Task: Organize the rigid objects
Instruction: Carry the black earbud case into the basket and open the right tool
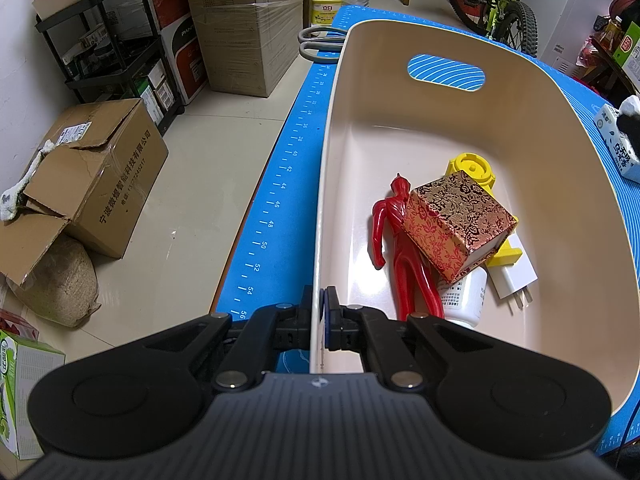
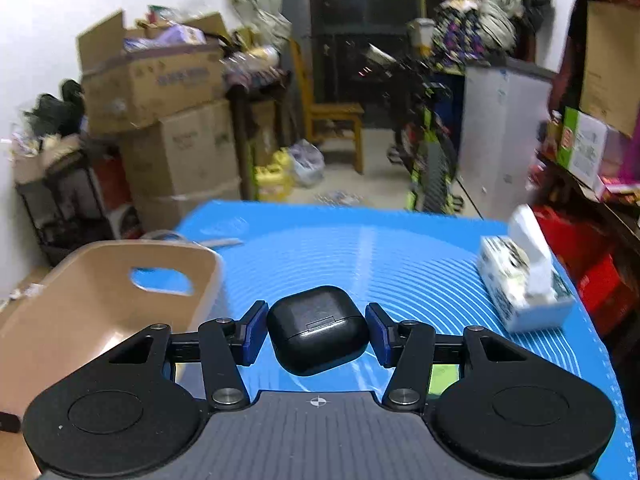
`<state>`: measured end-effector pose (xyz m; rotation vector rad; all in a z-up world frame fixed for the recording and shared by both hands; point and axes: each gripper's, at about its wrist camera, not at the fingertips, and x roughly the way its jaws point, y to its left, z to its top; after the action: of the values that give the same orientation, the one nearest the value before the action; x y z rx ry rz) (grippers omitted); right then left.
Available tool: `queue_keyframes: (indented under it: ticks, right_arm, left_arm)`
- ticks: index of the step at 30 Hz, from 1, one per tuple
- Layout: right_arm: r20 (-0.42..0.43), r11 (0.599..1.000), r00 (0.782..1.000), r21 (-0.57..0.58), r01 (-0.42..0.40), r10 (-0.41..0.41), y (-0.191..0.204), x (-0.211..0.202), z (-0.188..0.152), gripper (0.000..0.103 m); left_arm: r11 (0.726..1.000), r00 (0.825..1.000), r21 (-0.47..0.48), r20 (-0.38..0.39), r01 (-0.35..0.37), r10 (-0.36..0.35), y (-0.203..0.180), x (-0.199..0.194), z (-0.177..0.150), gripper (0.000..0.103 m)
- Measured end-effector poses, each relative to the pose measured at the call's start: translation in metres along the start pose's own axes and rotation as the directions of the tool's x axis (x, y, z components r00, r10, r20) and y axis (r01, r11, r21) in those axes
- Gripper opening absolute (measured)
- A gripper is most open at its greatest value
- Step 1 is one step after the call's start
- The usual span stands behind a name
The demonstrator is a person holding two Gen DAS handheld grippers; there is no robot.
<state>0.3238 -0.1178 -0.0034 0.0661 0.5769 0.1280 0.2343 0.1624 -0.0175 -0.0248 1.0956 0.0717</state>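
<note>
Left tongs [image 1: 320, 312] are clenched on the near rim of the beige bin [image 1: 624, 280], 1 pad inside the wall and 1 outside, holding it steady on the blue table [image 1: 276, 184]. Inside the bin, toward 3 o'clock of those tongs, lie a red figure [image 1: 394, 240], a patterned box [image 1: 456, 224] tipped across a yellow piece [image 1: 472, 166], a white bottle [image 1: 466, 296] and a white plug [image 1: 514, 276].

Right tongs [image 2: 317, 332] are grasping a black earbud case [image 2: 318, 330], both blue pads pressed to its sides, lifted clear of the table. From there the bin sits at 9 to 10 o'clock, and a tissue box [image 2: 520, 292] rests at 2 o'clock.

By my reading, the step in hand is carrying the case to the bin. Next calls for swinging it left over the rim, lowering onto bare floor beside the figure, then letting go.
</note>
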Motion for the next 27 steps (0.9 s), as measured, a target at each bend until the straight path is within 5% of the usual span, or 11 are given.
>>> queue_keyframes:
  ticks: [13,27]
  right_arm:
    - [0.016,0.981,0.988,-0.120,-0.151,0.154,0.065,-0.016,0.008,0.057]
    - [-0.172,0.938,0.952,-0.197,-0.285,0.253,0.128,0.001,-0.015,0.057]
  left_arm:
    - [1.000,1.000,-0.003,0.000,-0.005,0.005,-0.002,0.000,0.000,0.006]
    - [1.000,1.000,0.000,0.001,-0.006,0.006,0.000,0.000,0.000,0.006]
